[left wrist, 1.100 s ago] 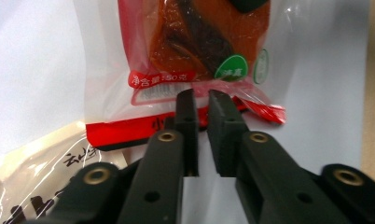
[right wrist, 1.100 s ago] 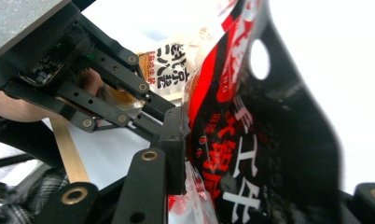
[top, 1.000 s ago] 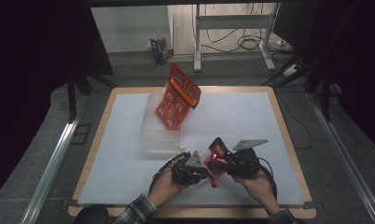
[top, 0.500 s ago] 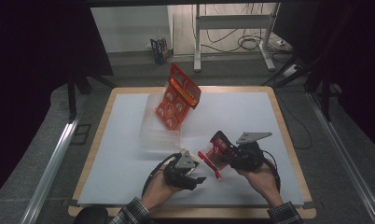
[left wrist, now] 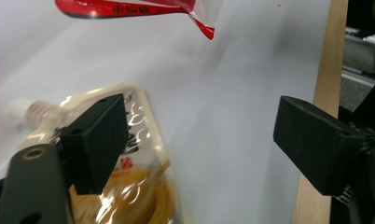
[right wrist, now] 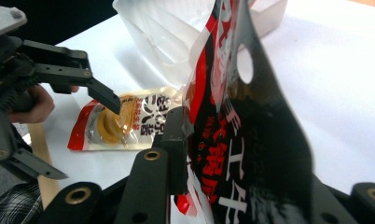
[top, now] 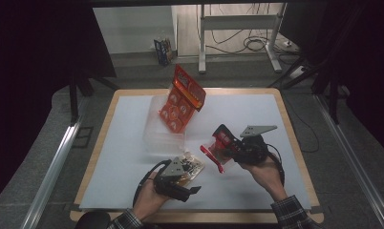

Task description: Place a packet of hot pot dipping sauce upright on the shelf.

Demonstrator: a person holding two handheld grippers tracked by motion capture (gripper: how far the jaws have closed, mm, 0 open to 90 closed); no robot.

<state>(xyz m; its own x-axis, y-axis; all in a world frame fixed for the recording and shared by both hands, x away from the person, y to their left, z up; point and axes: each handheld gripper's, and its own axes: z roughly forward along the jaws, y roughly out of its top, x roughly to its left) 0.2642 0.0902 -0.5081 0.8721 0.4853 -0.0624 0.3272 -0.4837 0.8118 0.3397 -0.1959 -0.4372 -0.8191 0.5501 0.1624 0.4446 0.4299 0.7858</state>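
Right gripper (top: 224, 143) pinching a red-and-black snack bag (top: 218, 145), lifted off the white tabletop (top: 257, 109); far jaw hidden behind the bag. Left gripper (top: 192, 169) spread, jaws just opened, yellow packet (top: 190, 164) lying flat beneath, near the front edge

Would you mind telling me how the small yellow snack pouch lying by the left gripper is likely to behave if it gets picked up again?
The yellow snack pouch lies flat on the white table, so it is probably light and floppy, sagging from whichever edge is pinched. Its glossy film glints in the left gripper view, so it may slip between the pads. The left gripper, whose jaws have just been opening, stands open above it.
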